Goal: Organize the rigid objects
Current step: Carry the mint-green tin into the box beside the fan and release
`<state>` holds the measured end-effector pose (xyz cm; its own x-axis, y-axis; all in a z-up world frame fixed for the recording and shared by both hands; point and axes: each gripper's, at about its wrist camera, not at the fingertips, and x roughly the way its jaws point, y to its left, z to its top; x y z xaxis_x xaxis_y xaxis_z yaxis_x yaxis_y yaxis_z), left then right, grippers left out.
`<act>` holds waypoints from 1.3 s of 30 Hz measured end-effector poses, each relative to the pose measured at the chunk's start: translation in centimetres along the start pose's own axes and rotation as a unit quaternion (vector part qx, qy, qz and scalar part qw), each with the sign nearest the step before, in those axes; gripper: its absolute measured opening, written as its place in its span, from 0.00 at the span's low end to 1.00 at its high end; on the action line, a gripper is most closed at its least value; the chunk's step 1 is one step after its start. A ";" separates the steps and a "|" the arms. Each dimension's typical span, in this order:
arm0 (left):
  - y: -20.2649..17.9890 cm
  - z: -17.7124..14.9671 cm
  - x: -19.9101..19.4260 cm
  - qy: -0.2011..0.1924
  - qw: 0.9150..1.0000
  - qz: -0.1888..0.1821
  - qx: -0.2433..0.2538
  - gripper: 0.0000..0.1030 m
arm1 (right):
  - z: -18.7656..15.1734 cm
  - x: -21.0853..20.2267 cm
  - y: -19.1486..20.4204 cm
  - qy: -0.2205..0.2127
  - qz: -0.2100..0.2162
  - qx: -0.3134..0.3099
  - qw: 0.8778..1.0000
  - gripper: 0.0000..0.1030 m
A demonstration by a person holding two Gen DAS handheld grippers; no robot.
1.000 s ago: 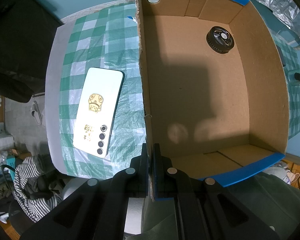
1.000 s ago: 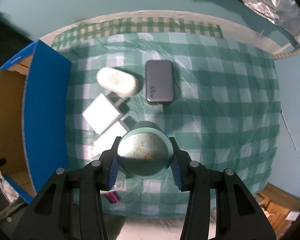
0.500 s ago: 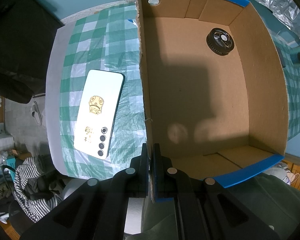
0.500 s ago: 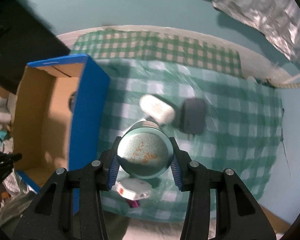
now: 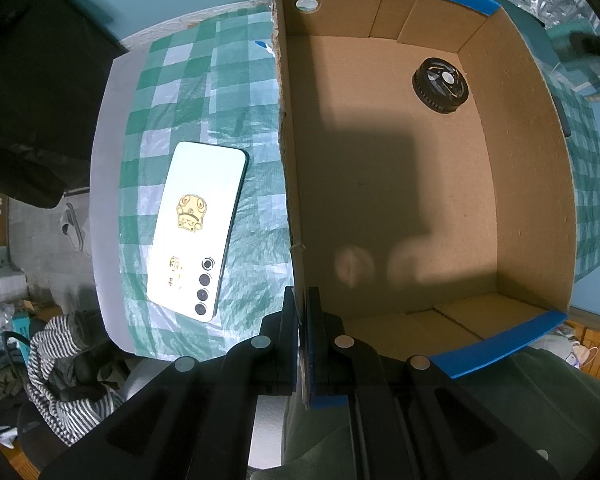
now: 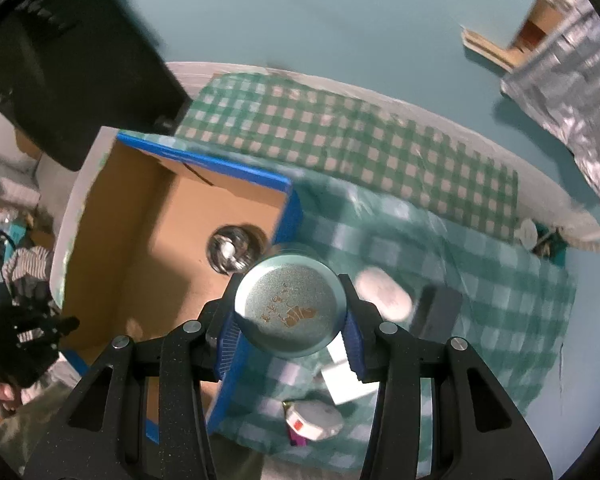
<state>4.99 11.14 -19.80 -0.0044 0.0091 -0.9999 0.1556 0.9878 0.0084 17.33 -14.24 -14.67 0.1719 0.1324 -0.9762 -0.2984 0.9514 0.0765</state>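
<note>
Left wrist view: the left gripper (image 5: 302, 308) points down, its jaws closed on the near wall of the cardboard box (image 5: 288, 168), pinching the edge between both fingers. The box is brown inside with blue outer rims. On its floor, near the far right corner, lies a black round ribbed cap (image 5: 440, 85) with a pale centre. Outside the box, on the green checked tablecloth (image 5: 220, 80), lies a white phone (image 5: 198, 230), back up, with a gold sticker and four lenses in a row.

Right wrist view: the right gripper (image 6: 290, 312) clamps a round teal tin (image 6: 290, 304) between its blue pads (image 6: 228, 338). The lid is matte with gold markings. The tin hangs above the box's blue right-hand wall. On the cloth below, blurred: a white oval case (image 6: 384, 294), a dark grey block (image 6: 436, 312), a white charger (image 6: 346, 378).
</note>
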 end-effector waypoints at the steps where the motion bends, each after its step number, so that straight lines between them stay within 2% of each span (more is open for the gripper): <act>1: 0.0 0.0 0.0 0.000 1.000 0.001 0.001 0.03 | 0.4 0.1 0.4 0.000 0.001 -0.005 1.000 0.43; 11: 0.0 0.1 0.0 0.000 1.000 0.000 -0.001 0.03 | 3.0 2.5 3.3 0.010 0.016 -0.034 0.999 0.43; 27: 0.1 0.2 0.2 0.003 1.000 -0.001 -0.006 0.03 | 4.6 7.5 4.7 0.035 -0.011 -0.054 0.998 0.43; 39: 0.1 0.2 0.2 0.004 1.000 -0.002 -0.005 0.03 | 4.7 9.0 4.8 0.039 -0.024 -0.050 0.998 0.43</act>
<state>5.17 11.23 -20.01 -0.0123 0.0072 -0.9999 0.1459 0.9893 0.0054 21.88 -7.19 -22.09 0.1165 0.0622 -0.9912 -0.3836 0.9234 0.0129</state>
